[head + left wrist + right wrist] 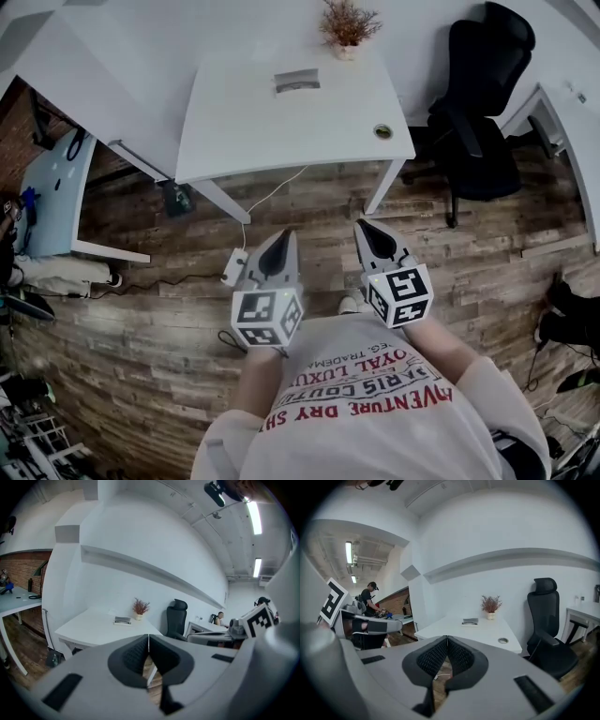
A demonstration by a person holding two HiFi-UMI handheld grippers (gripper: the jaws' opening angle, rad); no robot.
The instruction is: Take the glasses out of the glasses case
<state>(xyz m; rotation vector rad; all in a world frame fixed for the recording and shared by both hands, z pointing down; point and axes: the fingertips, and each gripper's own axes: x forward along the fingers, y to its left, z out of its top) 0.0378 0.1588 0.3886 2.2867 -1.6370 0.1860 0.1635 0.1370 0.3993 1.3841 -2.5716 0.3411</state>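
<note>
- The wooden floor [141, 319] fills the lower half of the head view, with a white power strip [232, 267] and its cable lying on it left of centre.
- The white table [234, 122] spans the upper middle of the head view, well apart from both grippers.
- A black office chair [483, 103] stands in the upper right, just beside the table's right edge.
- The person [375, 412] shows at the bottom centre in a pale printed shirt, with both forearms reaching forward.
- The left gripper [284, 236] hangs over the floor at centre. In the left gripper view [148, 637] its jaws are pressed together at the tips with nothing between them.
- The right gripper [363, 227] sits just right of it. The right gripper view [447, 638] shows its jaws likewise closed tip to tip and empty.
- A potted plant [348, 23] stands at the table's far edge, top centre.
- The glasses case [296, 81], flat and grey, lies on the table just below and left of the plant. It is too small to tell whether it is open.
- A round grommet [382, 131] sits near the table's right front corner.
</note>
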